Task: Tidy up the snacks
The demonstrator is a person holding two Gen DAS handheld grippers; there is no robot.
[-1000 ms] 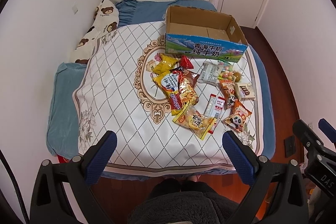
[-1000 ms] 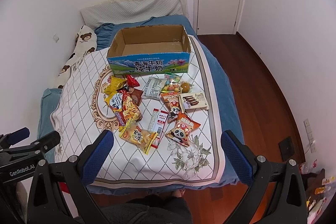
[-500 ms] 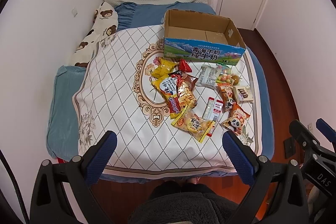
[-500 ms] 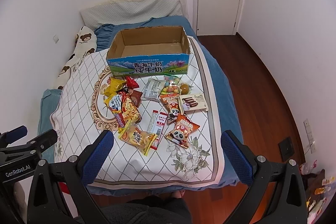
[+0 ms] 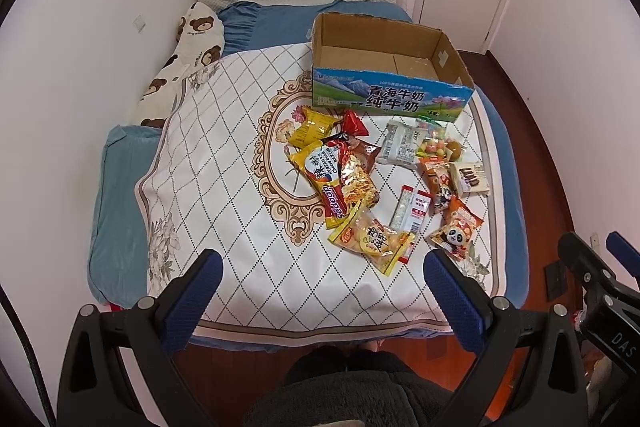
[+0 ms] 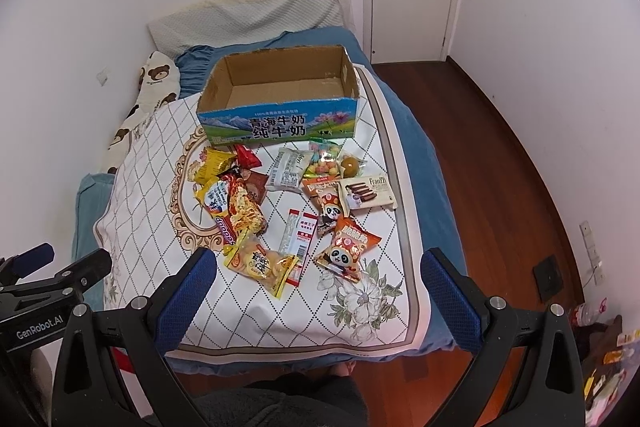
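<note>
We hold the left hand-held gripper (image 5: pixel 322 291) above the foot of the bed (image 5: pixel 120 219), its blue fingers spread wide with nothing between them. The right hand-held gripper (image 6: pixel 318 291) hangs beside it, equally wide apart and empty.

Ahead of both hand-held grippers, on the patterned cloth (image 5: pixel 224 155) that covers the bed, lies the scatter of snacks. Nearest to the left hand-held gripper, just beyond its fingertips, is a yellow cracker bag (image 5: pixel 370 241), touching a red-and-white sachet (image 5: pixel 414 209) on its right. Near the right fingertip of that gripper sits an orange panda bag (image 5: pixel 456 229). Farther out, a yellow-and-red chip bag (image 5: pixel 324 175) lies partly under a noodle snack bag (image 5: pixel 358 179).

From the right hand-held gripper we see the orange panda bag (image 6: pixel 346 247) ahead between its fingers, and beyond it a white chocolate biscuit box (image 6: pixel 368 191), a white wrapped packet (image 6: pixel 288 171) and a clear bag of coloured candies (image 6: pixel 326 161).

Beyond all the snacks stands the open cardboard box (image 6: pixel 276 125), its inside bare, its printed front wall facing us. A bear-print pillow (image 5: pixel 188 55) lies far off to the left against the wall.
</note>
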